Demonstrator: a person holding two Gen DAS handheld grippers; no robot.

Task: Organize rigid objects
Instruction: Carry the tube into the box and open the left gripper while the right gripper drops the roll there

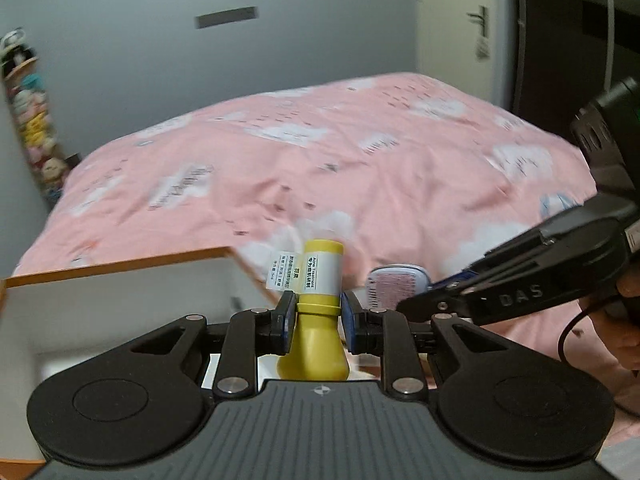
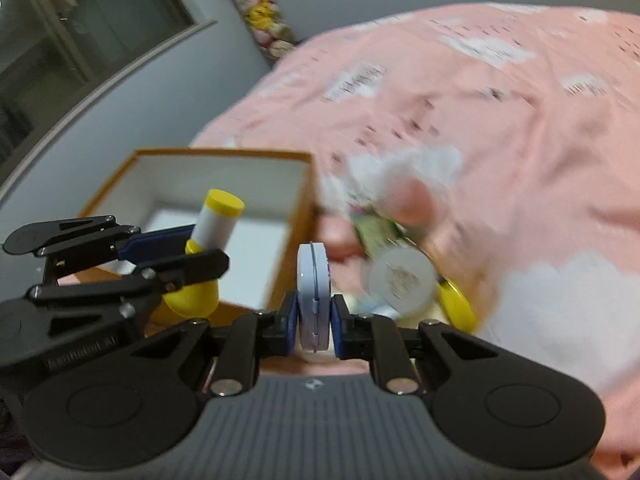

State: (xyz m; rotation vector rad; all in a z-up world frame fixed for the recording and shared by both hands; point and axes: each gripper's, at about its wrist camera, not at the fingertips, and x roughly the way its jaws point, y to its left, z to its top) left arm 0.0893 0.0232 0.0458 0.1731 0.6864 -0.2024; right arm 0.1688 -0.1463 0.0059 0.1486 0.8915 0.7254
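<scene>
My left gripper is shut on a yellow bottle with a white label, held at its neck above the open orange box. In the right wrist view the left gripper holds the yellow bottle over the orange box, whose inside is white. My right gripper is shut on a flat pale blue round case, held on edge just right of the box. The right gripper with the pale blue case also shows in the left wrist view.
The box sits on a bed with a pink cloud-print cover. Several small items, blurred, lie on the cover right of the box, among them a white round lid and a yellow piece. A shelf of plush toys stands at the far left.
</scene>
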